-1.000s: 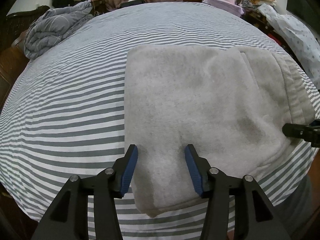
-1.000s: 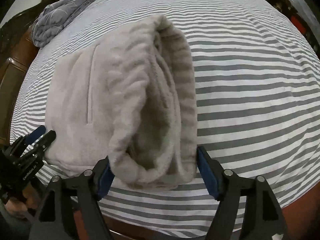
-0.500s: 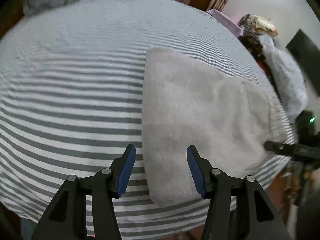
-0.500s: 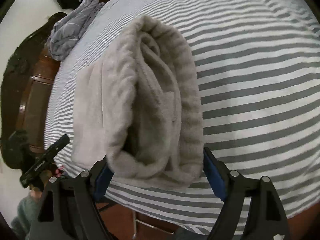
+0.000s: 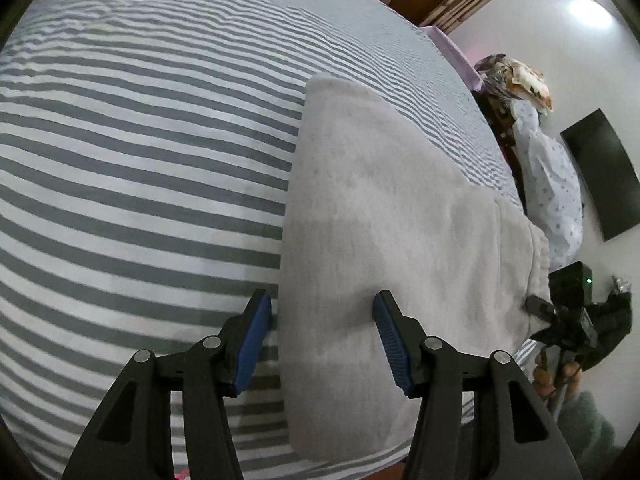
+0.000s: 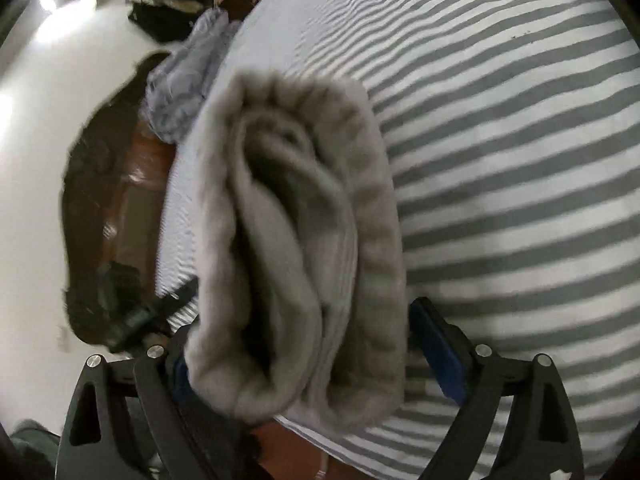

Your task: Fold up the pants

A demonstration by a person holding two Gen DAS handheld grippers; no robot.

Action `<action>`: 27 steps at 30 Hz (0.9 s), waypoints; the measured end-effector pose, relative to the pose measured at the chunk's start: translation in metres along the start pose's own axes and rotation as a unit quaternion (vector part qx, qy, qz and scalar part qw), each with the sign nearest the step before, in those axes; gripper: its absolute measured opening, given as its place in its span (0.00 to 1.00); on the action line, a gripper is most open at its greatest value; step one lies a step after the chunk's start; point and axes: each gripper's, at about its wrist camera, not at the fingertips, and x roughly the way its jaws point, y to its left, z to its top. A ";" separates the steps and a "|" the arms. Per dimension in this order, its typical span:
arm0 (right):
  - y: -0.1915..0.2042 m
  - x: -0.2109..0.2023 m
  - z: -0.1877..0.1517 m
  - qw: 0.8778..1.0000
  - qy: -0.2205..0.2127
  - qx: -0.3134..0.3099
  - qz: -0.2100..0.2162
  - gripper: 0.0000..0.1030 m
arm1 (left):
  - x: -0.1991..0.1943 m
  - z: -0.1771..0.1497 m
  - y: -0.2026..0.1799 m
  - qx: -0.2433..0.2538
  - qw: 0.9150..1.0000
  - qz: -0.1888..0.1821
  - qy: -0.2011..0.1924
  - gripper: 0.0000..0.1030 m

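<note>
The folded pants (image 5: 384,248) lie on the striped bed (image 5: 140,168), filling the centre and lower right of the left wrist view, with their near corner between the blue pads of the left claw (image 5: 320,340). That claw is spread, its pads clear of the fleece, and over the last second its jaws have widened slightly with only this corner in the gap. The view has also swung, so the wall and a dark screen (image 5: 600,176) now fill the right edge.

In the right wrist view the bulky open end of the pants (image 6: 304,256) fills the centre, and the right claw (image 6: 316,352) straddles it. Its jaws have just been opening, with the roll of fabric between them; the right pad stands off the cloth. This looks like a release, so the fold is probably finished or nearly so.

The left pad of the right claw is buried behind the fleece, so contact there cannot be judged. The picture is motion-blurred at left, where the other claw is only a dark smear. The pants' far edge is hidden from this view.
</note>
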 end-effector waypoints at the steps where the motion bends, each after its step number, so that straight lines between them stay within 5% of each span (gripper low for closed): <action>1: -0.006 0.000 0.002 1.000 0.001 0.010 0.009 0.88 | 0.000 0.001 0.002 0.000 1.000 -0.003 0.001 0.56; 17: 0.004 0.030 0.012 0.999 0.037 -0.015 0.014 0.84 | 0.019 0.010 0.005 0.017 1.000 -0.020 -0.005 0.69; 27: 0.019 0.048 0.016 0.999 0.039 -0.031 0.003 0.85 | 0.030 0.012 -0.022 0.056 0.998 0.017 -0.008 0.72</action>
